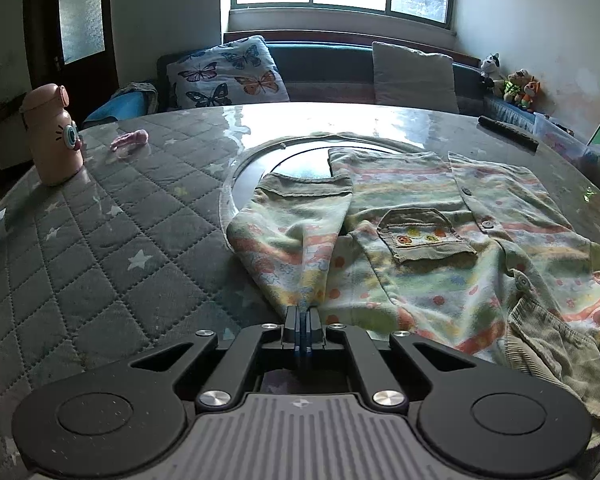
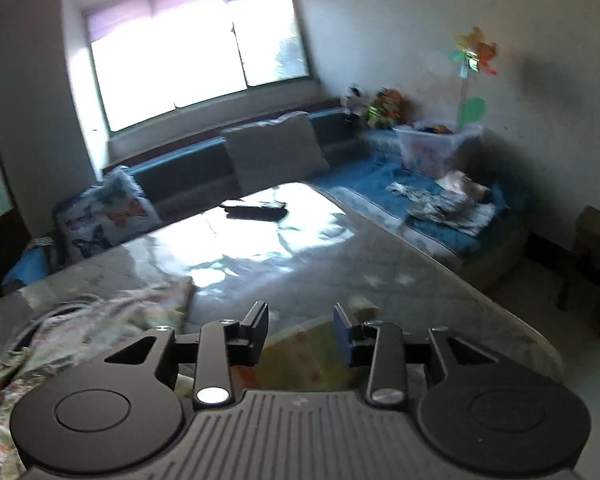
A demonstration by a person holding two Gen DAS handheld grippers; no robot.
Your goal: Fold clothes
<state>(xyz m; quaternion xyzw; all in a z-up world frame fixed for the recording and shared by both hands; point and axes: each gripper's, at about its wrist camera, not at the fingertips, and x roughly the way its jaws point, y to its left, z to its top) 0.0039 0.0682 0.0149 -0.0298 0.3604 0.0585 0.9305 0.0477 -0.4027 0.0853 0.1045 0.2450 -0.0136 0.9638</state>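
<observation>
On the table (image 1: 112,240), the left tool (image 1: 303,314) was clenched on the shirt (image 1: 412,240) at its sleeve, while the right tool (image 2: 301,330) stood released above cloth, so a tug might drag the shirt askew.

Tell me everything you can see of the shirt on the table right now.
The child's shirt lies front-up, rumpled, on the glass-topped table. It looks like soft cotton, pale with pastel stripes and dots, olive corduroy collar, sleeve cuff and chest pocket, and a buttoned placket. One sleeve is folded inward; the left gripper is shut on its fabric.
</observation>
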